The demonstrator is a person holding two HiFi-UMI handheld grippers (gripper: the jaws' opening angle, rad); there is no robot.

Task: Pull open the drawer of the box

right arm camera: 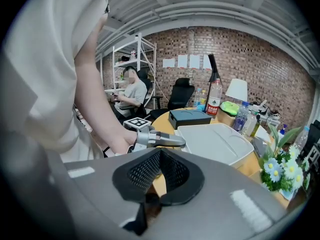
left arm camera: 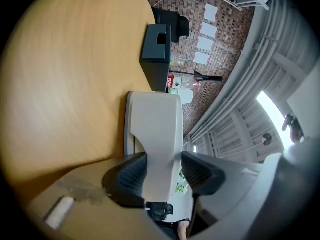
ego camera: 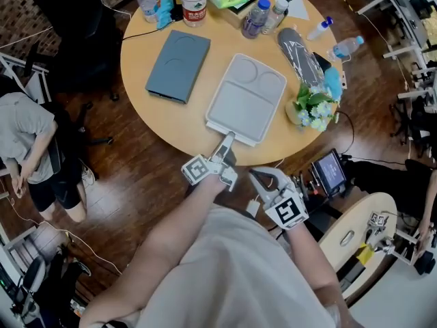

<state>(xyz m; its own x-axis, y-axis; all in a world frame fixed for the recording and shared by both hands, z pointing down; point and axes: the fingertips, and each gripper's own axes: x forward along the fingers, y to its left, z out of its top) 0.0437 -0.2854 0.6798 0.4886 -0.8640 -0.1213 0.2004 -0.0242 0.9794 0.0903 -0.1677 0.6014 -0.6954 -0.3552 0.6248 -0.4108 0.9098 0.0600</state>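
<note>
A light grey flat box [ego camera: 246,98] lies on the round wooden table [ego camera: 191,128], and a narrow tab handle [ego camera: 226,142] sticks out of its near edge. My left gripper [ego camera: 224,150] reaches that tab from below the table's rim. In the left gripper view the white tab [left arm camera: 162,144] runs between the two dark pads [left arm camera: 127,179], which stand close on either side of it, with a thin gap at the right one. My right gripper [ego camera: 259,178] hangs off the table beside the left one, with its pads [right arm camera: 142,171] meeting at the tip and nothing in them.
A dark grey-blue box [ego camera: 178,65] lies left of the light one. Bottles [ego camera: 193,2] and clutter line the far rim, a flower bunch [ego camera: 314,108] stands at the right edge. A person [ego camera: 27,142] sits at the left. A small round table [ego camera: 355,231] stands at the lower right.
</note>
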